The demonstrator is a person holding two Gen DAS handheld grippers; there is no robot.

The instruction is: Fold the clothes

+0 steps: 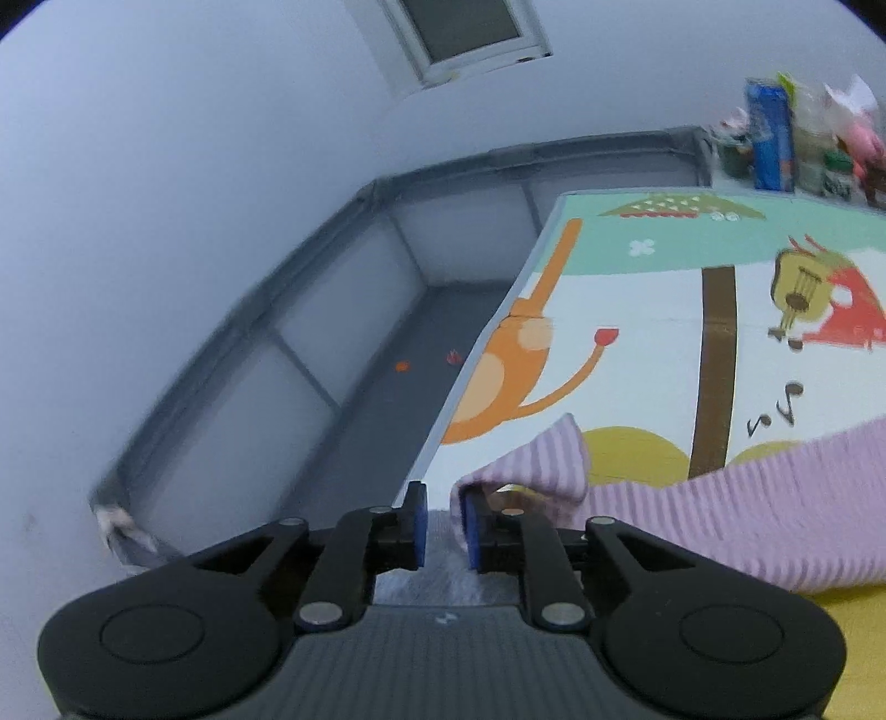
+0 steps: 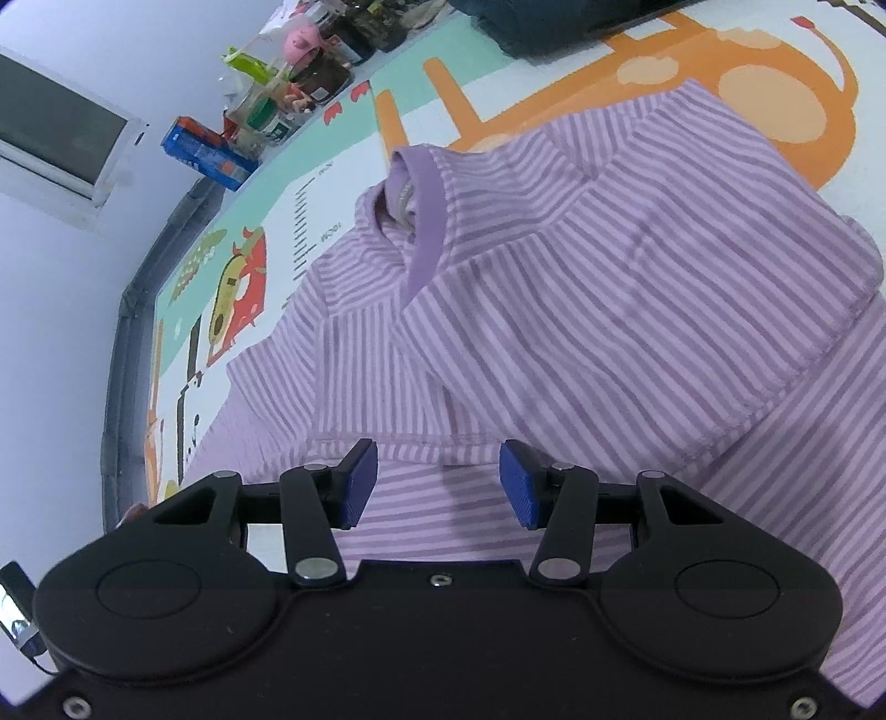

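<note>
Pale walls and a grey padded rail [image 1: 310, 260] border a cartoon-printed play mat [image 1: 653, 310] that covers the tabletop, its pattern showing an orange giraffe, a brown tree trunk and a red figure with a guitar. At the mat's far edge, against the wall, stands a cluster of jars and bottles [image 2: 310, 83] next to a blue carton [image 2: 207, 152]. A white-framed window [image 1: 465, 33] is set high in the wall.

A lilac-and-purple striped shirt [image 2: 581, 288] lies on the mat, partly folded, its plain lilac neckband [image 2: 426, 221] toward the far side and one layer doubled over another, with a stitched hem running diagonally across the top layer.

Seen from the left wrist, the left hand-held gripper [image 1: 446, 526] sits at the near corner of the mat, by its edge, with its blue pads [image 1: 420, 523] drawn close but a narrow gap between them. A fold of the striped fabric is draped over and around the right-hand finger; whether any cloth is actually pinched between the pads cannot be told from this view.

Seen from the right wrist, the right hand-held gripper [image 2: 438, 482] hangs over the near part of the shirt with its blue fingertips [image 2: 520, 490] spread wide apart, nothing between them, just short of a folded hem edge.
</note>
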